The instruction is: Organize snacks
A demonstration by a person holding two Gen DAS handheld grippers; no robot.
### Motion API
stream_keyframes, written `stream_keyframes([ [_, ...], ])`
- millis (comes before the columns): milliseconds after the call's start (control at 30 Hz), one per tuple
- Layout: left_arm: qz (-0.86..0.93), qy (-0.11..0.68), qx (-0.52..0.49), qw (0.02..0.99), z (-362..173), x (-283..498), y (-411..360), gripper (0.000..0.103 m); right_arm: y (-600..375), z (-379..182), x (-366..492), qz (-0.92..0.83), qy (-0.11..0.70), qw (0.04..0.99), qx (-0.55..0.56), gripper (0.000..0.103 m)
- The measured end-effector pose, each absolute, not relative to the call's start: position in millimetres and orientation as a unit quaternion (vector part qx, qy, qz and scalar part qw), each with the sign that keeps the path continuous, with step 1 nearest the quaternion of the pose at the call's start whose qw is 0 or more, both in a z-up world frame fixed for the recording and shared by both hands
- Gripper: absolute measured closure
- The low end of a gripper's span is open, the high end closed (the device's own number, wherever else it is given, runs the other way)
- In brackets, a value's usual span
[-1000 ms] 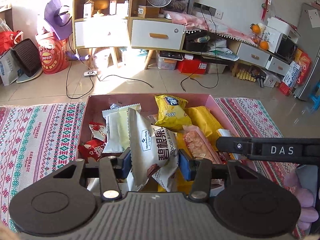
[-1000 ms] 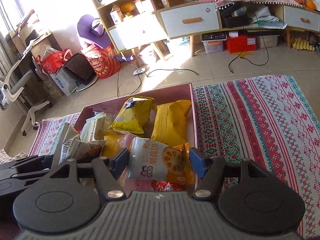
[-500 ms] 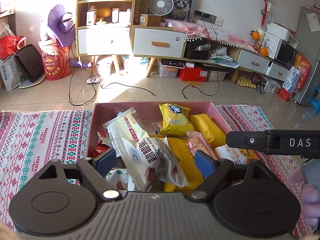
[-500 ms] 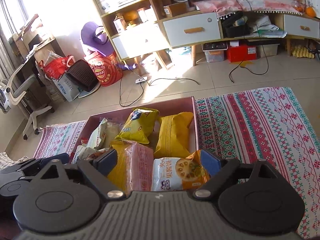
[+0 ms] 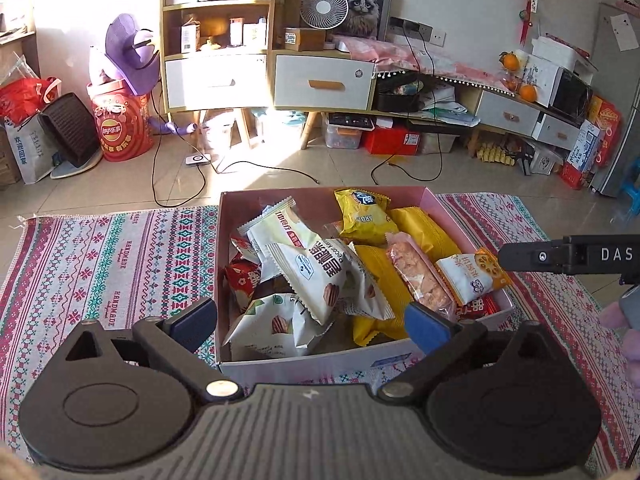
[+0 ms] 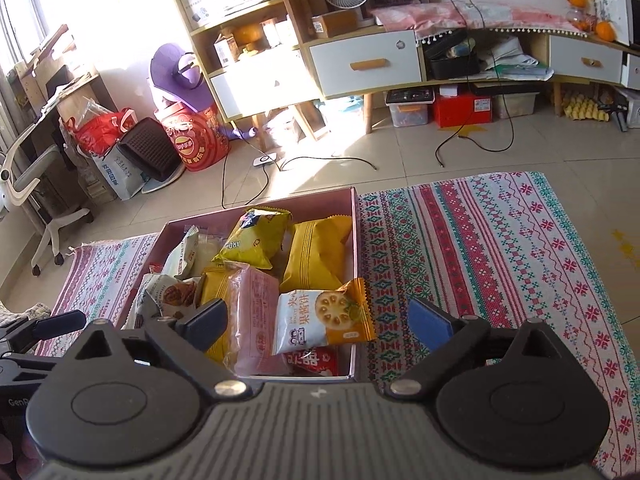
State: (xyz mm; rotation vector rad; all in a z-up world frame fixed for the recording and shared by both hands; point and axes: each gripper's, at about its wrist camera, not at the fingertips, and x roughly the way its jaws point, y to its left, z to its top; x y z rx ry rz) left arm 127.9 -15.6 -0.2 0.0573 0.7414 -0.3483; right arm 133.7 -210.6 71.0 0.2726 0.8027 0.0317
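A pink box [image 5: 460,220] full of snack packets sits on the patterned rug; it also shows in the right wrist view [image 6: 353,216]. A white pecan packet [image 5: 320,270] lies on top at the box's left-middle. A white-and-orange lotus biscuit packet [image 6: 320,320] lies at the box's near right corner, also in the left wrist view [image 5: 472,276]. My left gripper [image 5: 310,322] is open and empty above the box's near edge. My right gripper [image 6: 320,322] is open and empty above the biscuit packet.
Yellow packets [image 5: 362,216], a pink wafer packet [image 6: 256,312] and red packets [image 5: 240,284] fill the box. The striped rug [image 6: 500,260] spreads to both sides. Cables [image 5: 240,168], a red Lay's tub [image 5: 120,128] and low cabinets [image 5: 320,80] stand behind on the tiled floor.
Both grippers opened and pulled back. The left let go of the pecan packet and the right let go of the lotus biscuit packet; both packets now lie in the box.
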Motion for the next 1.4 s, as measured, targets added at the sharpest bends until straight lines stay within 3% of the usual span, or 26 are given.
stream_keyframes([
  [567,-0.121,0.391,0.03,0.912,4.9,83.3,5.3,0.0,-182.8,72.7,86.6,0.009,0.433,0.898,0.08,0.004],
  [1400,-0.078,0.408,0.035,0.909,7.0,33.0,11.1,0.0,-136.3,73.7,36.0,0.004,0.405,0.914,0.007,0.0],
])
